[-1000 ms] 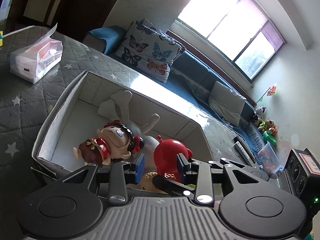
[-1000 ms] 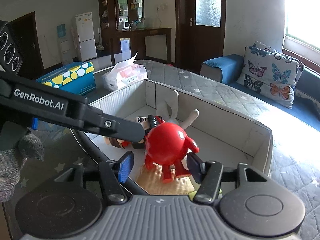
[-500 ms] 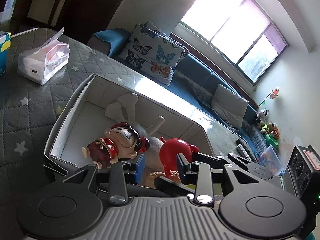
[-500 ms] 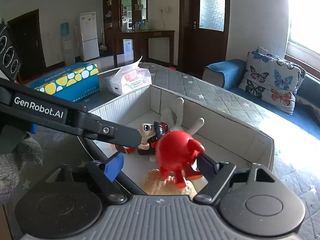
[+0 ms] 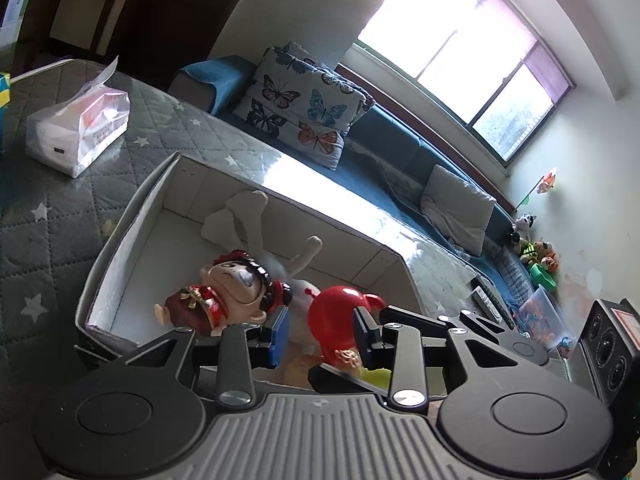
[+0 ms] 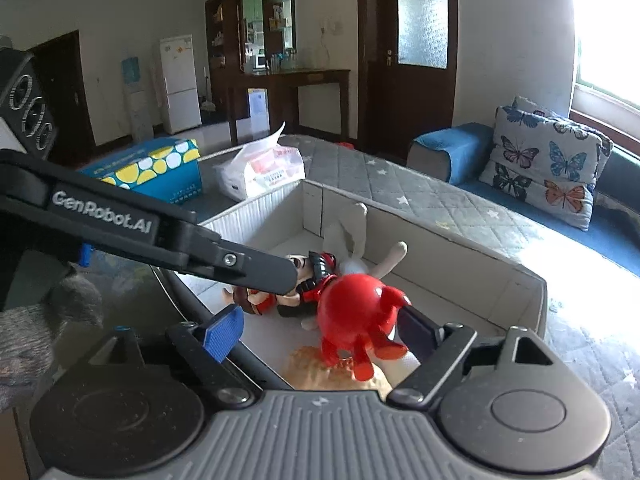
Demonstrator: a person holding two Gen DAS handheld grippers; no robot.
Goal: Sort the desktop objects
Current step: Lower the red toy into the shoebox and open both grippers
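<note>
Red figure (image 6: 356,316) sits inside the box (image 6: 516,280), beside the doll (image 6: 304,276); right tool (image 6: 320,332) spread wide around it, release step. Left tool (image 5: 320,332) spread, empty. Next: withdraw, fetch another item.

The near end of the box (image 6: 516,280) is crowded: a red toy (image 6: 354,312), a doll (image 5: 236,292) and a white bunny (image 5: 244,216) fill it. Its far corner floor (image 5: 160,248) looks bare, perhaps wide enough for a gripper.
</note>
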